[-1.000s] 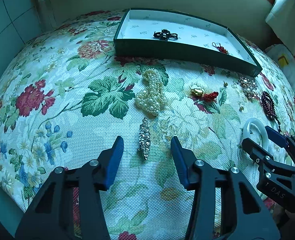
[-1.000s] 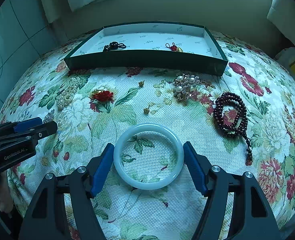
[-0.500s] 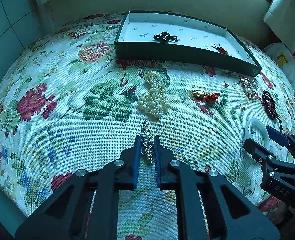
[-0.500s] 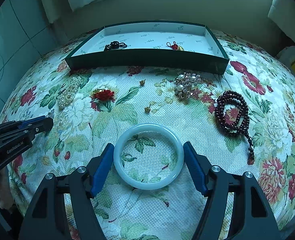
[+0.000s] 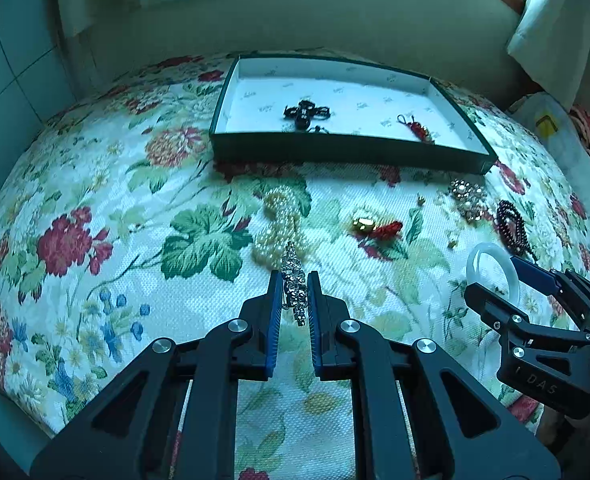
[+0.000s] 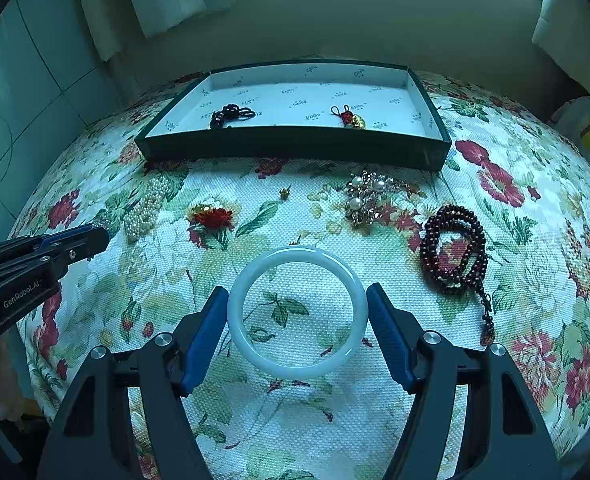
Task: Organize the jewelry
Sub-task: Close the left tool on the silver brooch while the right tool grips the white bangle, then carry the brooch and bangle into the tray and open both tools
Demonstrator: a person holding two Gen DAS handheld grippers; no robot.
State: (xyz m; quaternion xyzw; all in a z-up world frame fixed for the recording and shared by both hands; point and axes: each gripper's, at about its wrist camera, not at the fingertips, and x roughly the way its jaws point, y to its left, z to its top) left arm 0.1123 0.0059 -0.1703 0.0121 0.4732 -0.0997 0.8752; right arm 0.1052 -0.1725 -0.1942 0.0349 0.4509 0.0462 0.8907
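My left gripper (image 5: 294,285) is shut on a silver rhinestone clip (image 5: 294,280) and holds it above the floral cloth, near the pearl strand (image 5: 278,227). My right gripper (image 6: 297,308) has its jaws closed against the two sides of a white jade bangle (image 6: 297,311); the bangle also shows in the left wrist view (image 5: 491,269). The green tray (image 5: 347,149) at the back holds a black beaded piece (image 5: 306,113) and a red knot charm (image 5: 415,128). The tray also shows in the right wrist view (image 6: 295,145).
On the cloth lie a red and gold charm (image 6: 211,216), a pearl brooch (image 6: 365,198), a dark red bead bracelet (image 6: 455,250) and small gold bits (image 6: 284,192). A wall stands behind the tray. The table edge falls away at left and right.
My left gripper closed on the rhinestone clip and lifted it, moving toward the pearls. My right gripper stayed in place on the bangle.
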